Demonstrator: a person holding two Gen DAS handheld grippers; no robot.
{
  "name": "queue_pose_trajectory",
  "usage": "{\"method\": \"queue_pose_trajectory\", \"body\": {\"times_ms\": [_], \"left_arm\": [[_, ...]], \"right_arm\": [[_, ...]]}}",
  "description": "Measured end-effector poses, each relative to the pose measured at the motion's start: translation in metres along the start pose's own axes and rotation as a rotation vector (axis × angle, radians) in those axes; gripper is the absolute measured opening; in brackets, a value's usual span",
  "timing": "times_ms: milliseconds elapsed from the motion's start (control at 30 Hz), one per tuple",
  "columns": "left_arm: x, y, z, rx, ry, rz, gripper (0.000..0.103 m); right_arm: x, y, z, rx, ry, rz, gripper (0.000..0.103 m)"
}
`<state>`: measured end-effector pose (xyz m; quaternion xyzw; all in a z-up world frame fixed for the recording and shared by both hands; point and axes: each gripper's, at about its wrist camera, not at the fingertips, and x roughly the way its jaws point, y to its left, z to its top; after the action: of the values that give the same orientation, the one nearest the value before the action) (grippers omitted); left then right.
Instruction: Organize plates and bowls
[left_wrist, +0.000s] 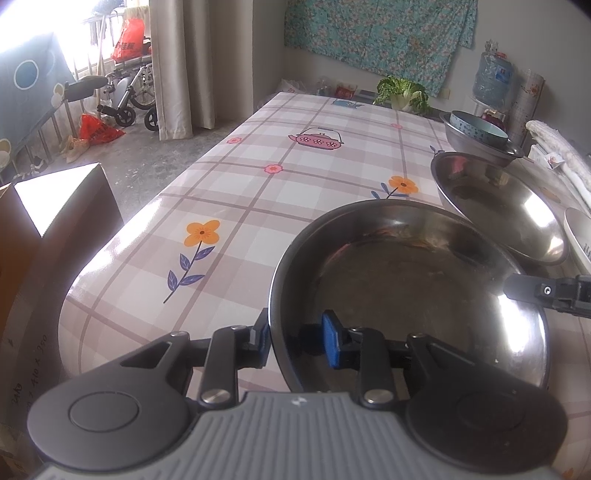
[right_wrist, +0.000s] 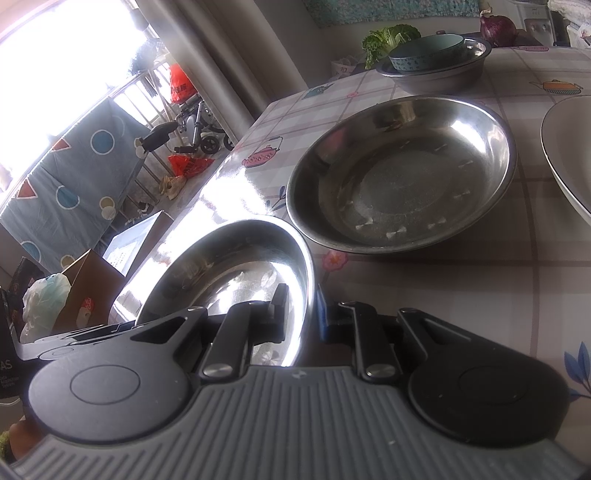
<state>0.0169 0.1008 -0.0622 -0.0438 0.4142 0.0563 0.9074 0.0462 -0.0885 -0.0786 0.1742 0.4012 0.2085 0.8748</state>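
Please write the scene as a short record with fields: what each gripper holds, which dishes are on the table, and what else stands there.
left gripper: jaws closed on near rim of the held steel bowl
right gripper: jaws closed on the opposite rim of that bowl
second steel bowl: on table, empty
far steel bowl: holds a blue bowl
white dish: at right edge, partly seen
vegetables: leafy greens, red onion
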Motion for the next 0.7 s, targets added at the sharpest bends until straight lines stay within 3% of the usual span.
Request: {"method": "queue_pose_trajectory", "body": {"times_ms": [700], "left_arm": [[-0.0011, -0.0004, -0.0007, 0.005, -0.005, 0.003, 0.03]], "right_arm": [[0.0009, 0.0044, -0.0027, -0.025, -0.002, -0.018, 0.016]]}}
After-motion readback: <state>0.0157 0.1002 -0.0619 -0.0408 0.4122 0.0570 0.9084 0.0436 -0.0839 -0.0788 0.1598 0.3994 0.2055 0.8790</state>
